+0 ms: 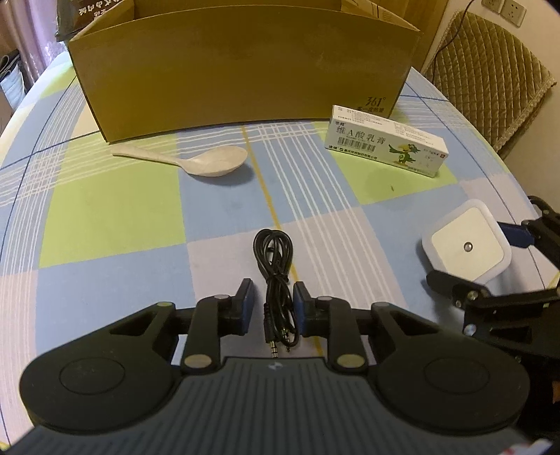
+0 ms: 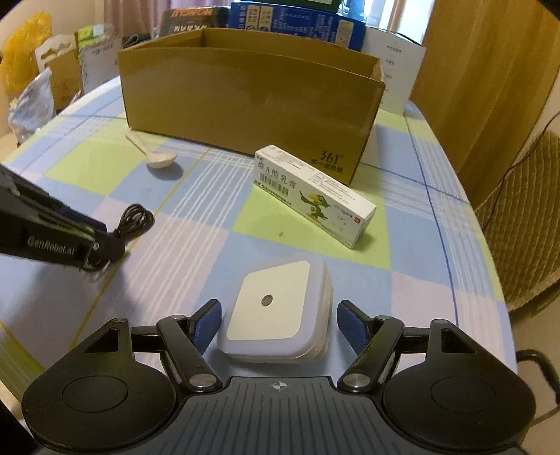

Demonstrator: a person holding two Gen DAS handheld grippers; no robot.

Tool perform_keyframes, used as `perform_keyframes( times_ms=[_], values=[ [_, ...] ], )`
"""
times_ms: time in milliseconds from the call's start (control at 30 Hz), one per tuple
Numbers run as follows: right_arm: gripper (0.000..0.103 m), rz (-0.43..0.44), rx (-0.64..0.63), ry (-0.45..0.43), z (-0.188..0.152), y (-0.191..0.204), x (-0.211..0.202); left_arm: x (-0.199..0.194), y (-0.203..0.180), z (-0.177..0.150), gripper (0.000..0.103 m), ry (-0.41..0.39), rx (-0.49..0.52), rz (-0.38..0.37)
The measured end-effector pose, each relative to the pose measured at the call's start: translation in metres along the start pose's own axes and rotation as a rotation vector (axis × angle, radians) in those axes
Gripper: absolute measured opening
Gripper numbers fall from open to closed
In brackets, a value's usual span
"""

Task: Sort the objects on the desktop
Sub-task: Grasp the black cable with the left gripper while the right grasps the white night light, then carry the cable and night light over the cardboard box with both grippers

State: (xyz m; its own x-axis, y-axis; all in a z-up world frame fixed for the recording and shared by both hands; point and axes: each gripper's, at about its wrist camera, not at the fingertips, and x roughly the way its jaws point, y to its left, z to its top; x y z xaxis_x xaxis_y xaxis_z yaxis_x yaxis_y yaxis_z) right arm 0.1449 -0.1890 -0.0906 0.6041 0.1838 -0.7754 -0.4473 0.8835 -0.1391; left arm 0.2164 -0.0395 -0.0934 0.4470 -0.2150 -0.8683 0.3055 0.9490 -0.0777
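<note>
While fingers are straddling their targets: neither is gripping yet.
Left gripper point(image 1: 272, 304): standing narrowly parted around the black cable point(image 1: 274, 276), whose long axis is running forward between the pads.
Right gripper point(image 2: 279, 323): spreading wide around the white night light point(image 2: 276, 309).
Cardboard box point(image 2: 245, 101): waiting beyond; contents hidden.

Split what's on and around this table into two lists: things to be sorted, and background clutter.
For the job: cable, between the left hand-held gripper fingers; night light, between the right hand-held gripper fingers; spoon; ointment box; cardboard box.

Lying about: chair, wall socket, packages behind the box.
</note>
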Motion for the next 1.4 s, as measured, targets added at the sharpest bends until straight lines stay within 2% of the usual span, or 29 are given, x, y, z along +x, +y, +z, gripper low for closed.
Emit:
perform_keyframes(
  times_ms=[67,233,600,1000,1400],
  values=[
    [0.07,-0.016,-0.023,0.002,-0.001,0.003,0.001,0.001,0.001,0.0,0.013,0.001,-0.001,0.001],
    [0.064,-0.034,-0.027,0.003,-0.003,0.005,0.001,0.0,0.001,0.0,0.012,0.007,-0.007,-0.002],
    [0.063,-0.007,0.015,-0.033,0.001,-0.001,-0.018,-0.016,0.005,-0.01,0.012,0.005,-0.056,-0.022],
    [0.063,0.011,0.054,-0.087,0.007,-0.002,-0.053,-0.054,0.003,-0.01,0.012,-0.053,-0.087,-0.026],
    [0.063,0.027,0.093,-0.131,0.014,-0.003,-0.08,-0.091,-0.002,-0.01,0.012,-0.111,-0.074,-0.004]
  ],
)
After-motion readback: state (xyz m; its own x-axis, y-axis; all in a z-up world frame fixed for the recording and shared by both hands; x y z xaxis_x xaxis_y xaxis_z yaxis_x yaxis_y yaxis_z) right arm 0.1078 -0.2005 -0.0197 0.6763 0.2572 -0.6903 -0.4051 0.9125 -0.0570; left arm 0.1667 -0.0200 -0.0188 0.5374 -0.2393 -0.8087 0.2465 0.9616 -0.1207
